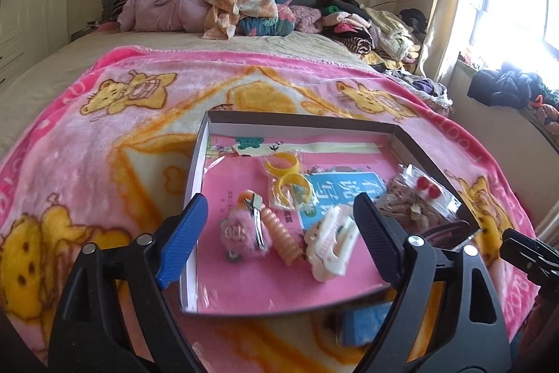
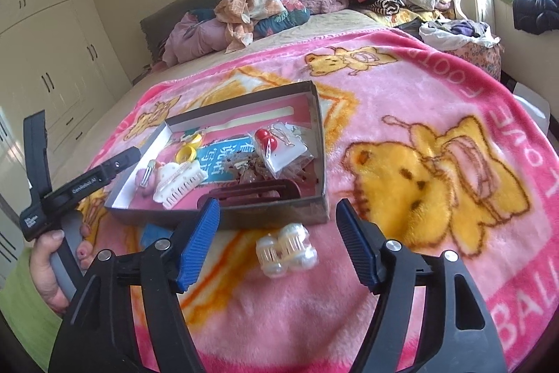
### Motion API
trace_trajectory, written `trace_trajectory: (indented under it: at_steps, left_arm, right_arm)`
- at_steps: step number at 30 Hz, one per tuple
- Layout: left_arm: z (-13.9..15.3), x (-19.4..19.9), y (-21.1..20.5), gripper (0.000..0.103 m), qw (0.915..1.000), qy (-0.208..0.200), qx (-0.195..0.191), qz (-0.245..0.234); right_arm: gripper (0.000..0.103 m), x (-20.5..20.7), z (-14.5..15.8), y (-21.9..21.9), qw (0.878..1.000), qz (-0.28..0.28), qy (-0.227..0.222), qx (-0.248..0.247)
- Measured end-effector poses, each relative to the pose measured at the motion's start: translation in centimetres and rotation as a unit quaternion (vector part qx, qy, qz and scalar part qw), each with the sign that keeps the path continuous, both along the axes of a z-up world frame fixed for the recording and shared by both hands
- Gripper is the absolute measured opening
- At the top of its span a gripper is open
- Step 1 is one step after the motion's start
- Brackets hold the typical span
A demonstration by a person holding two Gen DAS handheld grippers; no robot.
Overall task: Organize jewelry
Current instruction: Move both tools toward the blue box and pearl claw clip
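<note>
1. Most of the sorting looks done. The shallow cardboard box (image 2: 323, 177) sits on the pink cartoon blanket (image 2: 401, 86) and already holds a good pile of pieces.

2. Inside it I can make out a white claw hair clip (image 1: 332, 242), a peach spiral hair tie (image 1: 283, 238), a fluffy pink charm (image 1: 241, 235) with a metal clip lying against it, and two yellow rings in a clear bag (image 1: 288, 175). A plastic bag with red cherry earrings (image 2: 276, 145) rests on a heap by the right wall, and a dark maroon clip (image 2: 251, 193) lies along the near wall.

3. What seems left: a pearly white beaded piece (image 2: 286, 250) lies on the blanket just outside the box, near its front wall. A blue item (image 1: 367, 322) also lies outside by the front edge; I cannot tell what it is.

4. The right gripper (image 2: 277, 245) has its fingers spread wide and holds nothing. The beaded piece sits right between them, so I judge that to be the next pick.

5. The left gripper (image 1: 279, 238) hangs over the box with its fingers apart too, empty, with the hair tie and clip below the gap.

6. I reckon one or two drops into the box would finish it.
</note>
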State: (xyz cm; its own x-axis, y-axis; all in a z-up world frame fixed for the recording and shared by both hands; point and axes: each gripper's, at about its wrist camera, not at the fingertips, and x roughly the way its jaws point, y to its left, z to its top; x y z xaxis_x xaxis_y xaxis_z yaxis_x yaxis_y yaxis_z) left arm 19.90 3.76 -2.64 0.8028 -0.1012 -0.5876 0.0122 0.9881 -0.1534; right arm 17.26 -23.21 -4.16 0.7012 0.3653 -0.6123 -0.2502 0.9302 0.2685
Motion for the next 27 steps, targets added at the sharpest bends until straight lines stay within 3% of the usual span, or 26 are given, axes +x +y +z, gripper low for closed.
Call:
trace_trajectory:
  at_steps: [13, 27]
  left_arm:
    - [-0.1, -3.4, -1.9, 0.083, 0.9997, -0.002, 0.010, -0.023]
    - [-2.8, -5.8, -4.0, 0.083, 0.9978, 0.029, 0.019, -0.057]
  right_arm:
    - [0.067, -1.9, -1.0, -0.8, 1.000, 0.000, 0.006, -0.015]
    - [0.067, -1.4, -2.9, -1.0, 0.999, 0.016, 0.034, -0.022]
